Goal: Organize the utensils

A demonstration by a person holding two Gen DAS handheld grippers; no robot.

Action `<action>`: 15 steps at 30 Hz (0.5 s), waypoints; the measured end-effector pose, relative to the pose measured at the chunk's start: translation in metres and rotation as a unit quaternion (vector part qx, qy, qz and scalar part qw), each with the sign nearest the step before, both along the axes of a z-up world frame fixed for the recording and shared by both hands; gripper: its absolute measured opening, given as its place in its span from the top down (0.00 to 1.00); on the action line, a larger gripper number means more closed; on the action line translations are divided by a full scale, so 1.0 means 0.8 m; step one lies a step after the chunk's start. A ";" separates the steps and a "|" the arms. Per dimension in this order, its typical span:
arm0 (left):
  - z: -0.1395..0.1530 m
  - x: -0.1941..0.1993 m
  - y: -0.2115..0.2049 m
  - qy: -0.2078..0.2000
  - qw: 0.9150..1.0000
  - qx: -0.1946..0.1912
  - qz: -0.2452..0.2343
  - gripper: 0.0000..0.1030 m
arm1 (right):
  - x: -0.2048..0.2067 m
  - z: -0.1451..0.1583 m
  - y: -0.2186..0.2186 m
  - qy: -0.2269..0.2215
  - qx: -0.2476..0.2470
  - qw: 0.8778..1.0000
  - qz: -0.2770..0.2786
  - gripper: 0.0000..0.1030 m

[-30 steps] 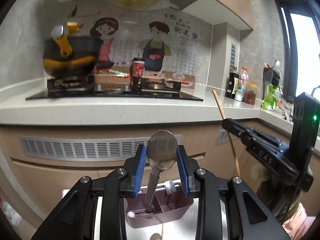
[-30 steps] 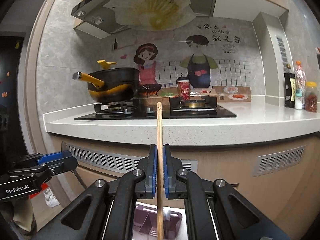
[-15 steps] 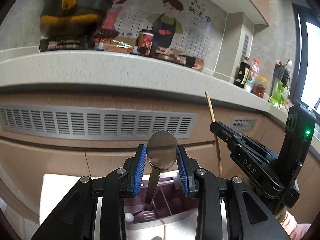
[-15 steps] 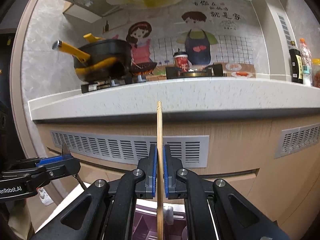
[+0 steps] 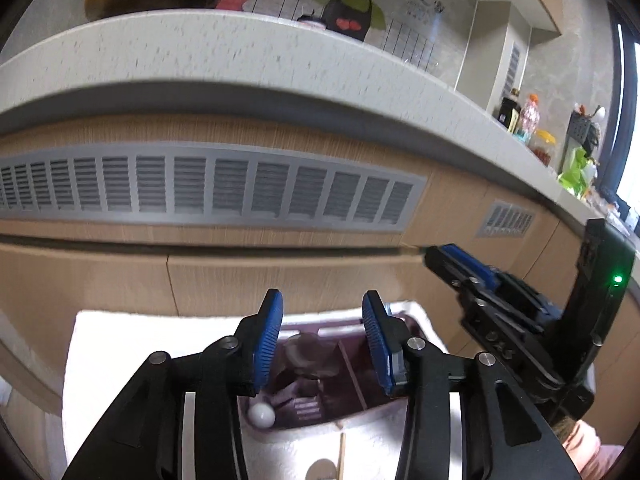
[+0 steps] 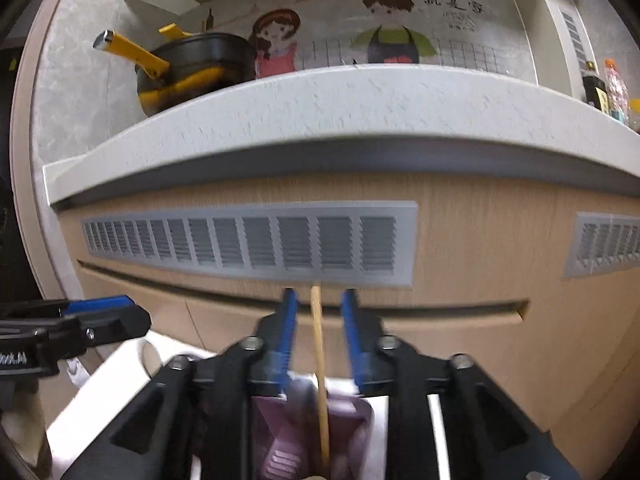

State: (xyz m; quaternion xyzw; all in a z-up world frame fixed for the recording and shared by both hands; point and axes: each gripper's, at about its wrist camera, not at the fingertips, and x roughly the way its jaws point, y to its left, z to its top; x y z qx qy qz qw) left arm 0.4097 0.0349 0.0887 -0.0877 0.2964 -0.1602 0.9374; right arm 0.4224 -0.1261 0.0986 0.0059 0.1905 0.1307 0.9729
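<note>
Chopstick [image 6: 319, 356] stands free between right hand-held gripper's [image 6: 319, 312] just-parted jaws; left hand-held gripper [image 5: 322, 332] gapes empty.

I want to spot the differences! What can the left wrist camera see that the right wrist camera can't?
Only left: a white ball in the holder, and the window. Only right: the pan's yellow handle. Both: the holder, counter, vent and both grippers. Their jaws have just been opening: the left gripper has nothing between them, the right gripper has a loose chopstick.
</note>
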 end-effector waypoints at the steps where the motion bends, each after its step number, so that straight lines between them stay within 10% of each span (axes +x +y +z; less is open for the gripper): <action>1: -0.004 -0.005 0.001 0.004 1.000 0.003 0.004 0.58 | -0.006 -0.004 -0.004 0.006 -0.004 1.000 -0.003 0.74; 7: -0.022 -0.050 0.026 0.029 0.999 0.023 0.032 0.46 | -0.046 -0.025 -0.037 0.060 -0.025 0.998 -0.020 0.69; 15: -0.072 -0.139 0.086 0.076 0.991 0.027 0.109 0.33 | -0.123 -0.050 -0.054 0.106 -0.068 0.991 -0.043 0.33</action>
